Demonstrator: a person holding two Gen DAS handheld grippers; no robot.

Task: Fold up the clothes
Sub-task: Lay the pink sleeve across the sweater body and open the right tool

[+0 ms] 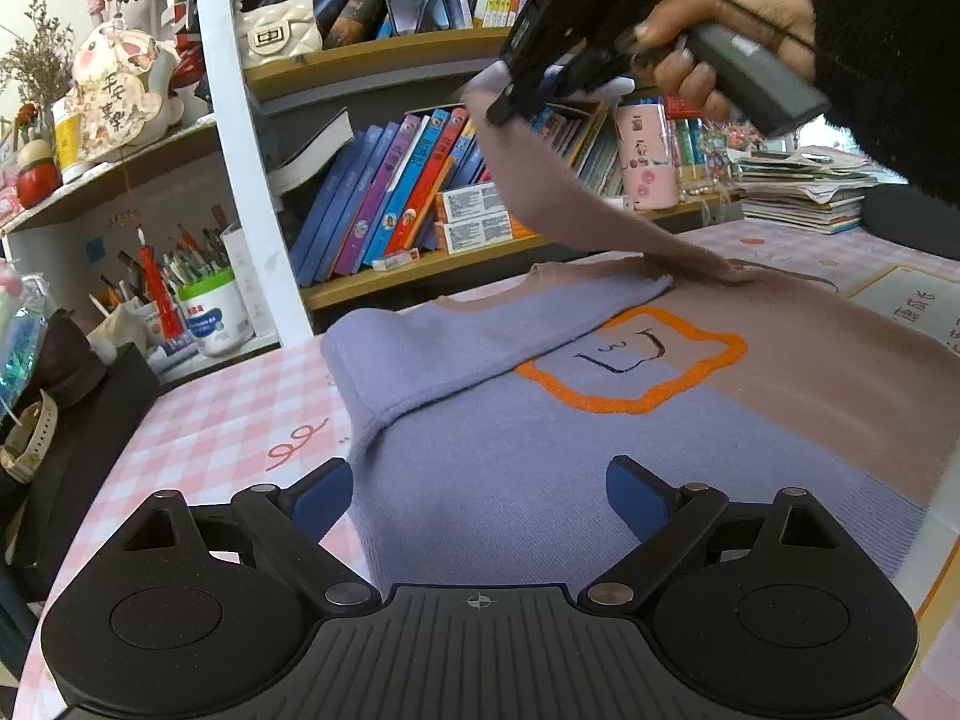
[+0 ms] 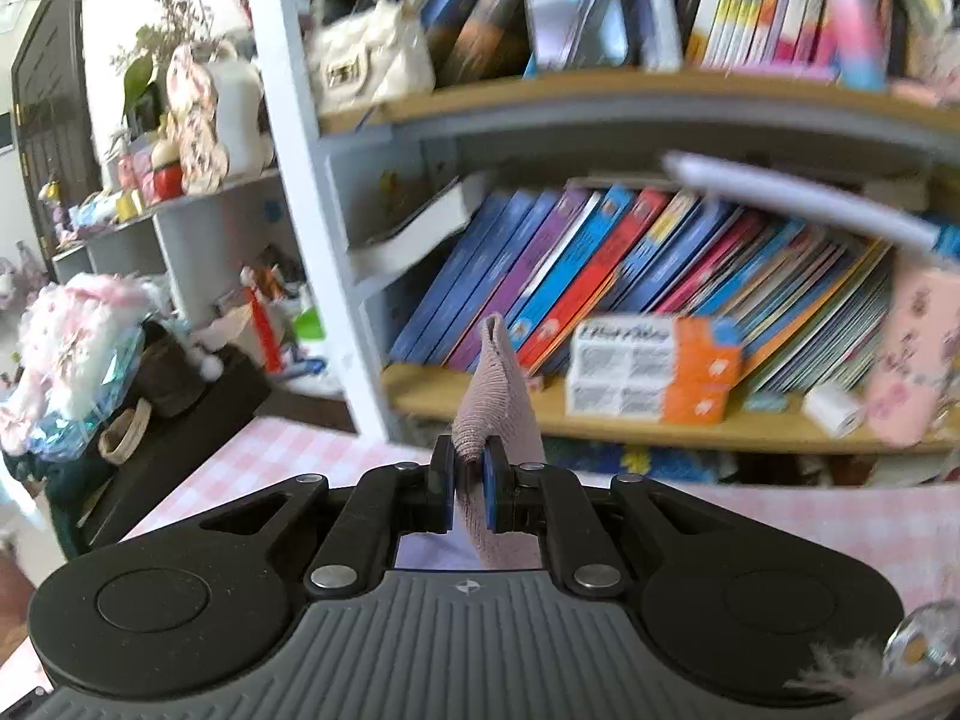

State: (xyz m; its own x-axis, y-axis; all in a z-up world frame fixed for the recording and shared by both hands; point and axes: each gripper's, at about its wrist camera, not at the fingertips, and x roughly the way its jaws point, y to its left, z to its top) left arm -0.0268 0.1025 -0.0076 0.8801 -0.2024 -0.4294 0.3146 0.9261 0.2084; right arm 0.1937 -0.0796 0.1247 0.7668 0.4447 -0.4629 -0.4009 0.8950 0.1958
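A lilac and mauve knit sweater (image 1: 540,438) with an orange-outlined patch lies flat on the pink checked table (image 1: 228,420). Its lilac left sleeve is folded across the chest. My left gripper (image 1: 477,501) is open and empty, just above the sweater's lower lilac part. My right gripper (image 1: 510,105) is up in the air above the sweater, shut on the cuff of the mauve sleeve (image 1: 540,180), which stretches down to the shoulder. In the right wrist view the right gripper (image 2: 468,489) pinches the mauve sleeve (image 2: 495,378) between its blue pads.
A bookshelf (image 1: 420,264) full of books stands right behind the table. A black box (image 1: 84,450) with a watch sits at the table's left edge. A pen cup (image 1: 210,312) and a stack of papers (image 1: 804,186) lie behind.
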